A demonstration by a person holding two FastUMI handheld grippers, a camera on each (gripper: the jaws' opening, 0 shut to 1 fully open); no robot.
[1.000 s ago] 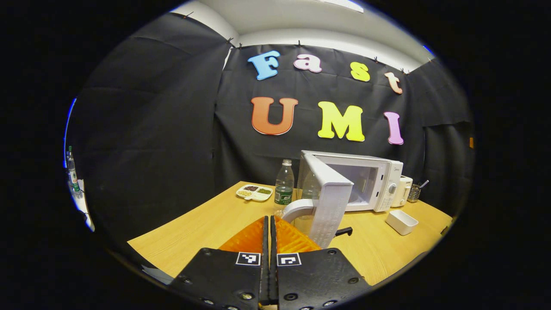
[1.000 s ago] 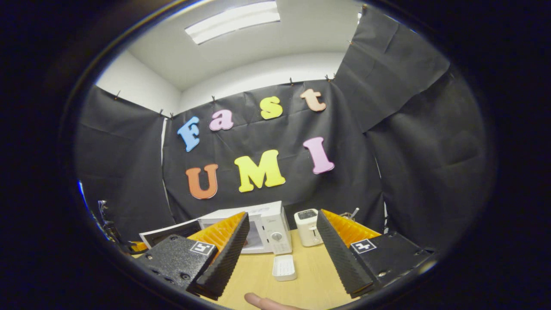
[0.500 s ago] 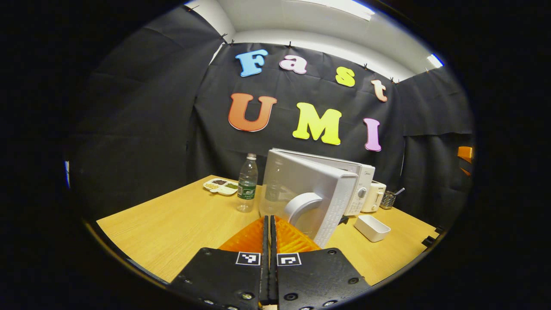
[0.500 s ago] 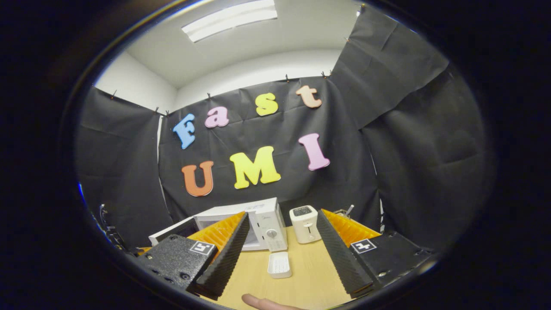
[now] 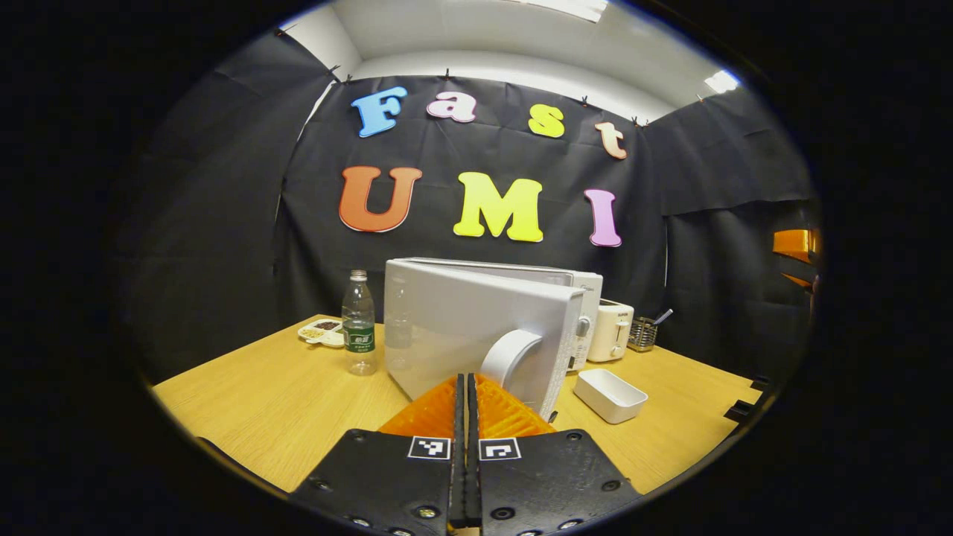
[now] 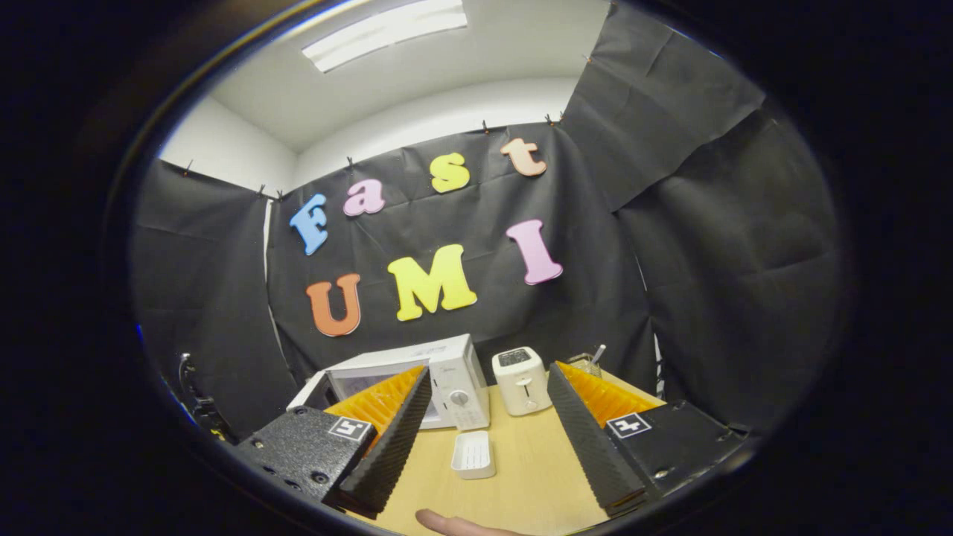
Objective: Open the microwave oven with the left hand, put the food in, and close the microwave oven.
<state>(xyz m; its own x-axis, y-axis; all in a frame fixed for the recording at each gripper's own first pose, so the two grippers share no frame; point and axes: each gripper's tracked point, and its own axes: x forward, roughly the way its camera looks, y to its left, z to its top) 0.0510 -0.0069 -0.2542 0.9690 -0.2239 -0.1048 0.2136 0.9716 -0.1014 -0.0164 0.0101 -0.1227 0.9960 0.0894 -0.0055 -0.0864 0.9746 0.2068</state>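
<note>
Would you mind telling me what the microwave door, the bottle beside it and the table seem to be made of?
The microwave door looks like smooth white moulded plastic with a soft sheen and rounded edges. The bottle seems thin clear plastic: it is see-through, with a pale cap and a green label. The table shows light wood grain with a matte finish; solid wood or laminate cannot be told.

Toaster (image 6: 521,380), white tray (image 6: 473,454), bottle (image 5: 359,324) on table (image 5: 246,402).

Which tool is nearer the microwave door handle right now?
Left. The left tool, shut, sits just below and in front of the door handle; the right tool, open, hangs back across the table.
</note>
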